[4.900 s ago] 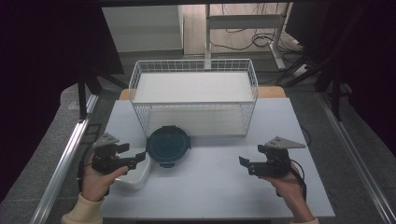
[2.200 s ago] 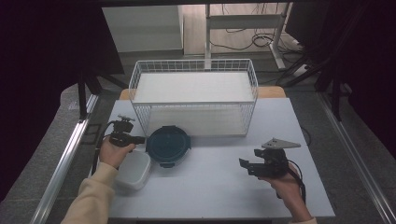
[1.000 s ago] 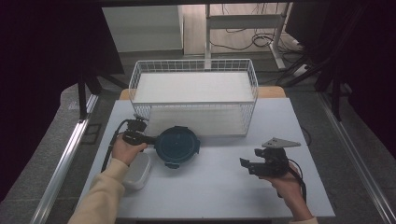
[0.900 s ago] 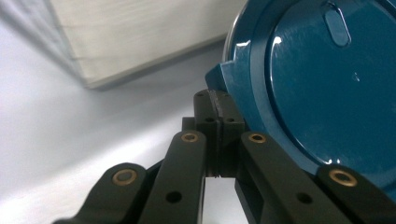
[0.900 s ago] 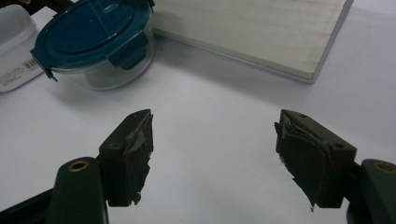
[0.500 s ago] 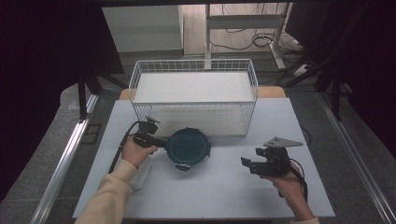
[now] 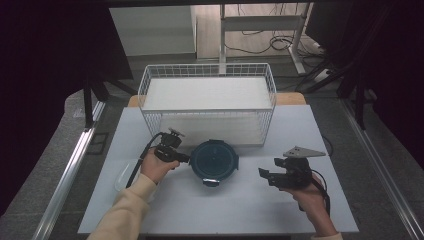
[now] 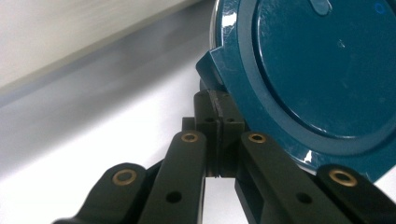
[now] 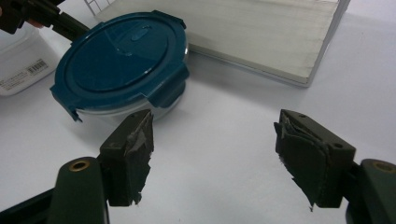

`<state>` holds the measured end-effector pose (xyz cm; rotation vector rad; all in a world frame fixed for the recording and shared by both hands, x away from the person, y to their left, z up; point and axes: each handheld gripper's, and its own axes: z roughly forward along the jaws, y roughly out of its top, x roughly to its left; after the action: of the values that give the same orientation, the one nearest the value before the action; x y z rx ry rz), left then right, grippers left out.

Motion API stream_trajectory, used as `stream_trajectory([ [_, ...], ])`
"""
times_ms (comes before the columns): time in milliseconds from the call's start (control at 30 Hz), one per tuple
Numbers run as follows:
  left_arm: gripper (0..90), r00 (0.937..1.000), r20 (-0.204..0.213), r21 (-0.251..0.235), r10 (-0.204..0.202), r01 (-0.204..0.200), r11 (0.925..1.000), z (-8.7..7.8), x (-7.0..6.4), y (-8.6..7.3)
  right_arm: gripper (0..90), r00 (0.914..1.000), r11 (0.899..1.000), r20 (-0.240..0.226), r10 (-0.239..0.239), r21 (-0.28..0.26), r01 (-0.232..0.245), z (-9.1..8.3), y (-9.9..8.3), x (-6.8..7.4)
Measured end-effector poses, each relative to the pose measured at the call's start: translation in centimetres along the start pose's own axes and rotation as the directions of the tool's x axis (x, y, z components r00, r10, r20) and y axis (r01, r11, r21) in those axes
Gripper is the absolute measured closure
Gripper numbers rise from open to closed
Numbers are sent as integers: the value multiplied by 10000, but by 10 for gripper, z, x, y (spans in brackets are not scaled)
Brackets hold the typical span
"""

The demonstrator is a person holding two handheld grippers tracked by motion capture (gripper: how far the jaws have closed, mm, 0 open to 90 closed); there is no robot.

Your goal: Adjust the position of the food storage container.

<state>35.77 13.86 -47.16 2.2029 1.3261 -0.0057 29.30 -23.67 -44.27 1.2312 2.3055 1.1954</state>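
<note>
The left claw [image 7: 186,158] is closed on a side tab of the round container [image 7: 215,160], which has a dark teal lid and sits on the white worktop [image 7: 240,210] just in front of the wire basket [image 7: 207,102]. In the left gripper view the two black jaws are pressed together on this tab, at the edge of the lid. The right claw [image 7: 263,175] is open and holds nothing; it stays above the worktop, to the right of the container and apart from it. A white plastic box [image 9: 18,65] lies near the person's left hand [image 7: 157,167].
</note>
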Motion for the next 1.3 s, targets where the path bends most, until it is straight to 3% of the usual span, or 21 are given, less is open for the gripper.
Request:
stream_trajectory([
  [467,900,9975,330,126,629,-633,9979,10,-31,4,275,10000,10000,-4,35,12,-35,0,0,-1],
  [667,900,9970,425,69,653,-657,9978,12,-32,5,275,10000,10000,43,68,-53,-67,-2,0,-3],
  [733,900,9963,785,-260,343,-324,9991,9,-28,2,275,9999,9999,59,103,-65,-102,-3,0,-3],
  [767,900,9976,667,-572,168,-130,9983,6,-29,2,275,9999,9999,64,110,-103,-110,-4,0,-4],
  [867,896,9982,535,-901,252,-203,9957,-3,-31,-1,275,9999,9999,90,111,-118,-110,-5,0,-4],
  [967,871,9967,643,-1567,491,-385,9869,-23,-37,-12,275,9999,9998,68,146,-166,-145,-7,1,-5],
  [1100,850,9897,1307,-2257,579,-272,9738,-38,-48,-32,275,9999,9997,47,122,-202,-121,-8,1,-4],
  [1200,752,9852,1534,-2673,768,-334,9630,-45,-59,-44,275,9999,9998,53,91,-195,-90,-7,1,-4],
  [1300,623,9816,1659,-2782,945,-454,9594,-47,-71,-53,275,9999,9998,46,110,-148,-109,-6,1,-4],
])
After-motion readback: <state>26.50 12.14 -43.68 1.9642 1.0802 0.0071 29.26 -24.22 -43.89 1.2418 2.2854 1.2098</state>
